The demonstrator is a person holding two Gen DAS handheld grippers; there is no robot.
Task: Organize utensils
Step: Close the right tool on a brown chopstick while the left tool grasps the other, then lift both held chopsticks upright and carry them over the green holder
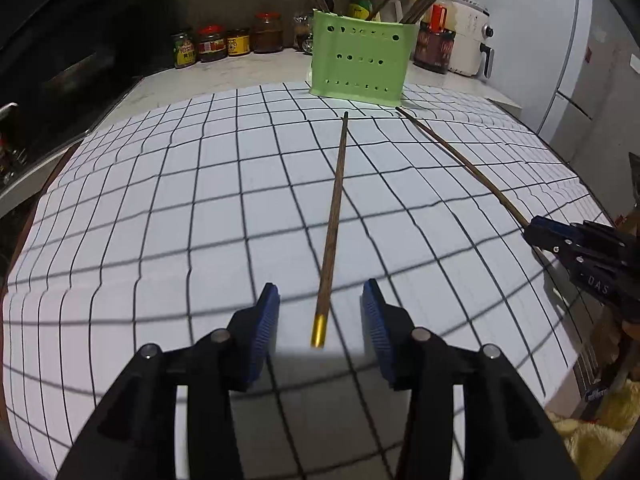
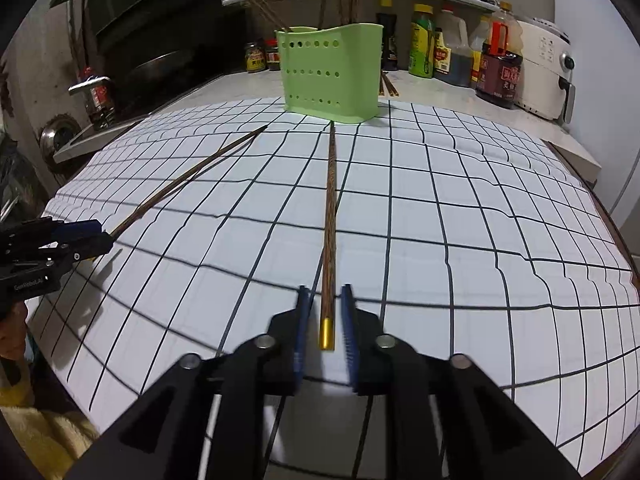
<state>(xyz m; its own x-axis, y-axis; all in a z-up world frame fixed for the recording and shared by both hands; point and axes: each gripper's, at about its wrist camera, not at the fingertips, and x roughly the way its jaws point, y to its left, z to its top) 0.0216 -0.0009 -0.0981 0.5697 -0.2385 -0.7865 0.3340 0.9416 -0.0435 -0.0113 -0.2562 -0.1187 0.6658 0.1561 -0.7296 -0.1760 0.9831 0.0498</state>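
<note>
Both hand-held grippers, left (image 1: pixel 320 312) and right (image 2: pixel 325 316), sitting open astride wooden gold-capped chopsticks (image 1: pixel 334 216) (image 2: pixel 330 216) lying on the gridded desk (image 1: pixel 160 200). Closing squarely before carrying to the green perforated plastic holder (image 1: pixel 362 56).

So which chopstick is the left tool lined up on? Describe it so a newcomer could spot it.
Start at the green perforated holder at the far edge of the white grid mat. Two loose chopsticks lie in front of it. It is the chopstick whose gold cap lies between the left tool's open fingers; the other chopstick angles off toward the right tool.
</note>
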